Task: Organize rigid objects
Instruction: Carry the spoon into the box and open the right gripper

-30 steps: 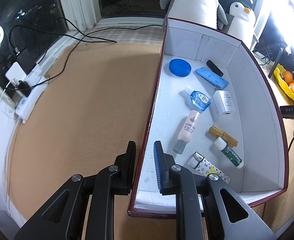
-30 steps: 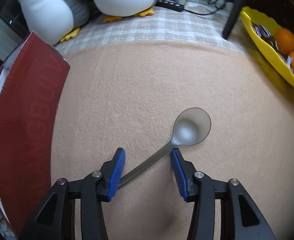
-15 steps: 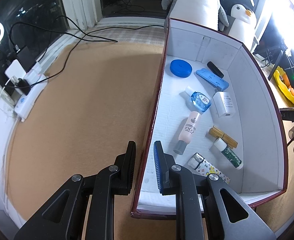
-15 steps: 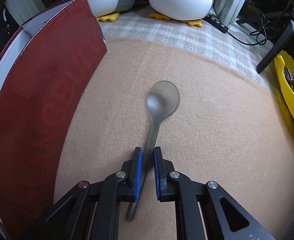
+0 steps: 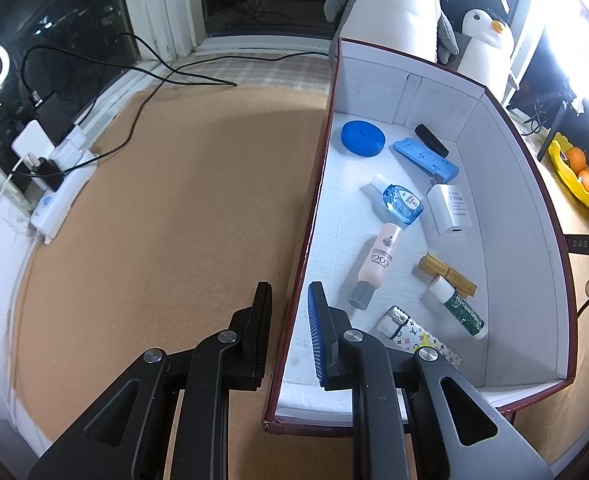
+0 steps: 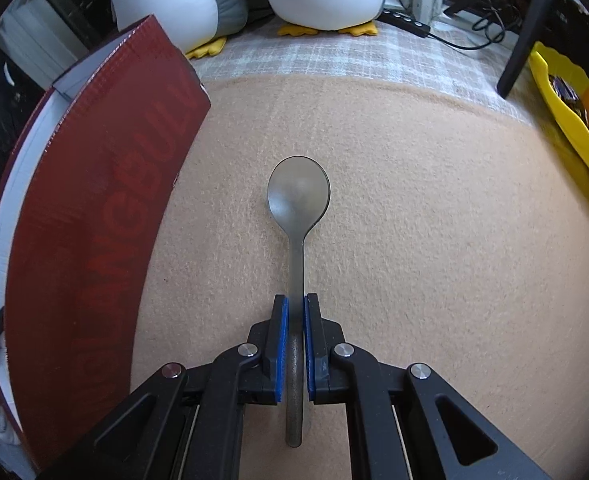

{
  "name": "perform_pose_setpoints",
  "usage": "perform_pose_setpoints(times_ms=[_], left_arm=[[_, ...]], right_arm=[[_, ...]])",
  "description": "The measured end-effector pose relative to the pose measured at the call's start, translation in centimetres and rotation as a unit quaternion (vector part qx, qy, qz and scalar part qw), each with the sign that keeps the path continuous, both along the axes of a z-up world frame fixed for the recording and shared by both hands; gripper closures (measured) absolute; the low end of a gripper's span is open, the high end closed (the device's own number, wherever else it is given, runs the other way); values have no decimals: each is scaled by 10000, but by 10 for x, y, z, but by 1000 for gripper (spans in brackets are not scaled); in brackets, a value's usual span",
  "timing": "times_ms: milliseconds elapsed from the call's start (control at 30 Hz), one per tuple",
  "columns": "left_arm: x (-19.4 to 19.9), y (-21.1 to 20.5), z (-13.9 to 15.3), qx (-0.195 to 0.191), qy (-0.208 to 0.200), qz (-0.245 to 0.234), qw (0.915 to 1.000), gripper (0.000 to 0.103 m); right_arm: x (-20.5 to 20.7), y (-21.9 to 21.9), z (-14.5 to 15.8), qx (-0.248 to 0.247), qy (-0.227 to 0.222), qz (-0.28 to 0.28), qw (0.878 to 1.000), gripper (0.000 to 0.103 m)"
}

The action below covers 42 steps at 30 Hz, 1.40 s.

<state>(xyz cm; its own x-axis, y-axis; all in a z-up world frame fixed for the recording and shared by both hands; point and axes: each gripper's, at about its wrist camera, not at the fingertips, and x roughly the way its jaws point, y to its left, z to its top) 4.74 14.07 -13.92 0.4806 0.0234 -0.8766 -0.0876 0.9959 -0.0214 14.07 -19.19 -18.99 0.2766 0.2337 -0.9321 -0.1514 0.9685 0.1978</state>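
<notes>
Nine small items lie in the box [image 5: 510,184], its wall clamped by the left gripper [image 5: 290,332]; the right gripper [image 6: 295,340], closed on the spoon [image 6: 298,200] at frame centre, has yet to box it.

The patterned tube [image 5: 422,340] lies partly hidden behind the left hand-held gripper [image 5: 290,296].

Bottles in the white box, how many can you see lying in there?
3. A blue bottle lies mid-box, a pink bottle lies just below it, and a green glitter bottle lies near the right wall. The gripper blocks the box's near end, so another may be hidden.
</notes>
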Motion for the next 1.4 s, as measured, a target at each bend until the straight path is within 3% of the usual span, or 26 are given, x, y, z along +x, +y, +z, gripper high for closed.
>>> perform_pose_setpoints(times_ms=[367,500,667,1000,1400], left_arm=[[0,0,1,-15,-9,5,10000,86],[0,0,1,-11,-14,-4,10000,86],[0,0,1,-26,-27,6,10000,86],[-6,2,4,-84,-98,44,9999,86],[-10,0,7,-76,-134,27,9999,86]], right_arm=[[-18,12,73,439,-613,-21,9972,96],[-16,41,102,795,-786,233,9935,96],[-17,89,118,1185,-858,606,9874,96],[-15,167,90,1193,-519,1090,9855,96],[-24,174,66,831,-375,1296,9874,96]])
